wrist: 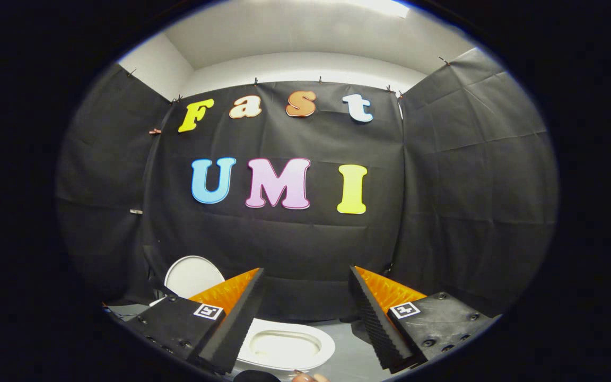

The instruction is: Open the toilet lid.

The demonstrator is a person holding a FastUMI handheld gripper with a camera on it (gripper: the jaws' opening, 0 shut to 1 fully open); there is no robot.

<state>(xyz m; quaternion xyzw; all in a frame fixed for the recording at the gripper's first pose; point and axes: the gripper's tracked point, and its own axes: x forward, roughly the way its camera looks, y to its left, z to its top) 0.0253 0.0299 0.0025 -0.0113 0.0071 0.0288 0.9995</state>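
White lid (pixel 193 276) stands upright behind left finger, apart from seat (pixel 284 347) lying on grey floor (pixel 353 361) between fingers. Hand-held gripper (pixel 305 313) spread wide, empty. Lid likely rigid, light, smooth plastic, hinged; front rim best hold. Task looks done.

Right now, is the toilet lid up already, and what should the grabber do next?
It looks up already: the white lid stands raised beyond one finger, and the seat with its open bowl lies below, between the fingers. The gripper is open and holds nothing. So the next small move is probably just to draw the gripper back and away, since nothing seems left to lift.
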